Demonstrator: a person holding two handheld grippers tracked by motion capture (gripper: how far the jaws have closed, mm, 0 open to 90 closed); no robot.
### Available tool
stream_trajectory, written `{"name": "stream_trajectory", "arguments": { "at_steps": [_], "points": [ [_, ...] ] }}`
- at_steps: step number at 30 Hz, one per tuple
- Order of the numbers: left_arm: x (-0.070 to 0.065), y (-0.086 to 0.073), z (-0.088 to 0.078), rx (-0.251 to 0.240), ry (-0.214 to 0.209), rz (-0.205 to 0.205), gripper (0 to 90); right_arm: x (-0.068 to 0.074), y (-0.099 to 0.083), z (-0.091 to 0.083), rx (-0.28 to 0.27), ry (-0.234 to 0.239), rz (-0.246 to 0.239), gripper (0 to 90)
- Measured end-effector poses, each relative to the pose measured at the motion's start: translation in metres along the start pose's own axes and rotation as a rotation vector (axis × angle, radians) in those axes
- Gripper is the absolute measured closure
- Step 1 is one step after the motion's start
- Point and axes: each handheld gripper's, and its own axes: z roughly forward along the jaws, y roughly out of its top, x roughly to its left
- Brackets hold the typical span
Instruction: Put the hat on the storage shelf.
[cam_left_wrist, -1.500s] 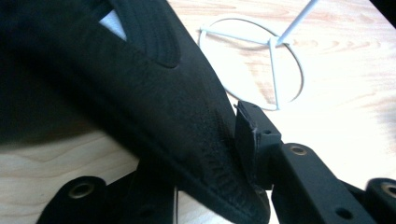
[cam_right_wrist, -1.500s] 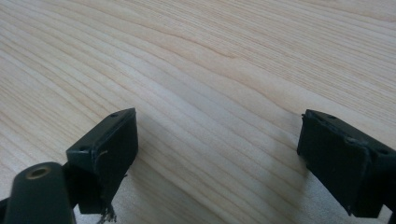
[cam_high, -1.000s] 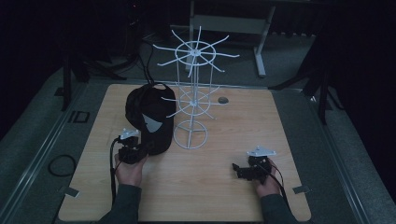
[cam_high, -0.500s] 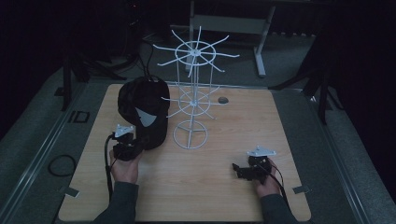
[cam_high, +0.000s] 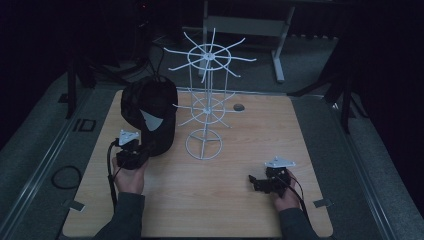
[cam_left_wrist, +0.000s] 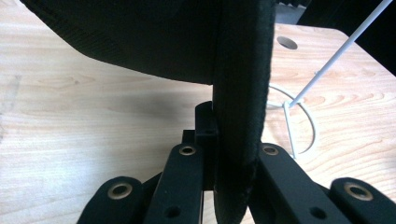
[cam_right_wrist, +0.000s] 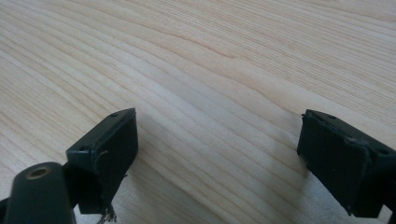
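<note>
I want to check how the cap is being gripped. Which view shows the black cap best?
The high view: the whole black cap hangs from the left tool, beside the white wire rack. The left gripper view shows just its edge clamped between the jaws. The right gripper view looks at the wooden table.

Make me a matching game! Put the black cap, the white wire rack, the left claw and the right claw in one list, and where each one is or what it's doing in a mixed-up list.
Things:
1. black cap
2. white wire rack
3. left claw
4. right claw

Places or states:
A. open over bare wood, holding nothing
B. standing upright in the middle of the table
C. lifted at the table's left side, next to the rack
D. shut on the cap's edge

Pairs: 1-C, 2-B, 3-D, 4-A
</note>
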Motion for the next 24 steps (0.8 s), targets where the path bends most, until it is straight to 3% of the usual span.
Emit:
{"name": "stream_trajectory", "arguments": {
  "at_steps": [24],
  "points": [
    [0.001, 0.012, -0.012, -0.050, 0.036, 0.036, 86.7, 0.000, 0.000, 0.000, 0.000, 0.000, 0.001, 12.3]
  ]
}}
